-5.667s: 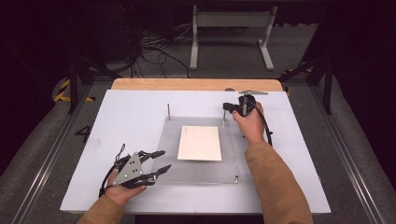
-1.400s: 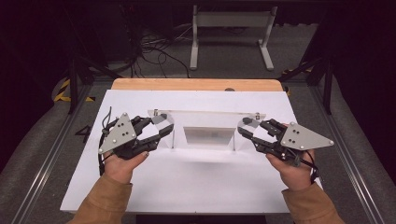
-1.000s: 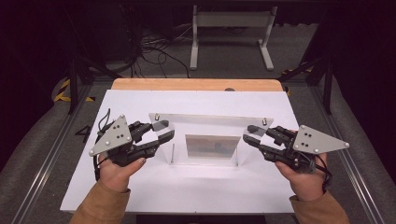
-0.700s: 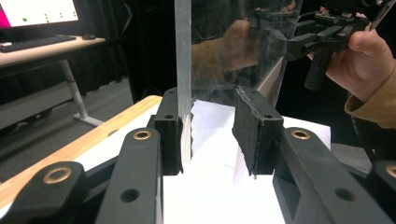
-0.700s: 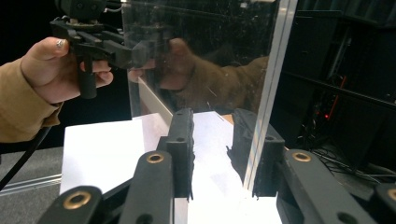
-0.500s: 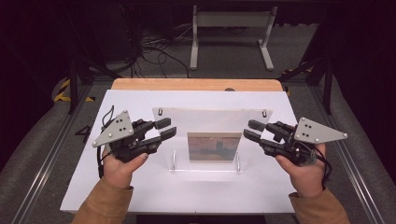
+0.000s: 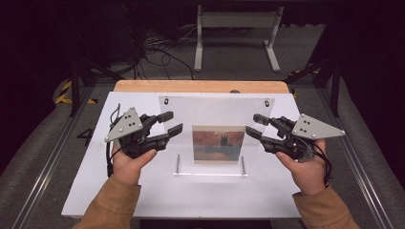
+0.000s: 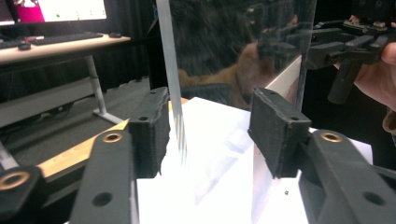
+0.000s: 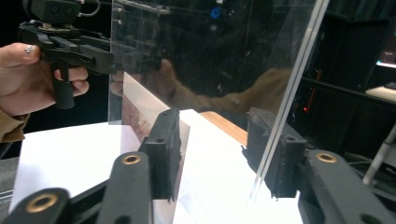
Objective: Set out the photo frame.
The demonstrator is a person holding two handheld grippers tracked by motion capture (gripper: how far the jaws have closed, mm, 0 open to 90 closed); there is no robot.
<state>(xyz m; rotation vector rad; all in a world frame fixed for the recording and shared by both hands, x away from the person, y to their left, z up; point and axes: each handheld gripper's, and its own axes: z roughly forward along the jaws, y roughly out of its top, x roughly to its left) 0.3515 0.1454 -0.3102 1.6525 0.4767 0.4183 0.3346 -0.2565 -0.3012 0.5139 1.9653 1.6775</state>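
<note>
A clear acrylic panel (image 7: 215, 112) stands upright across the middle of the white table (image 7: 143, 191), with a brownish picture (image 7: 218, 143) in its lower half. My left gripper (image 7: 175, 121) is at the panel's left edge and my right gripper (image 7: 252, 124) at its right edge. The jaws of both have just been opening. In the left gripper view, the panel's edge (image 8: 170, 70) runs between the left gripper's (image 8: 212, 133) pads without touching them. The right gripper (image 9: 215, 149) straddles the other edge (image 9: 289, 93) the same way, pads apart from it.
Two short metal pegs (image 7: 178, 162) stick out toward me at the panel's foot. A wooden strip (image 7: 200, 86) borders the table's far edge, with a metal stand (image 7: 234, 28) and cables on the floor beyond. A person's hands hold both grippers.
The panel lay flat earlier, then came up tilted, and now stands upright. Both grippers have sunk a little with it and their jaws have spread off its edges.
</note>
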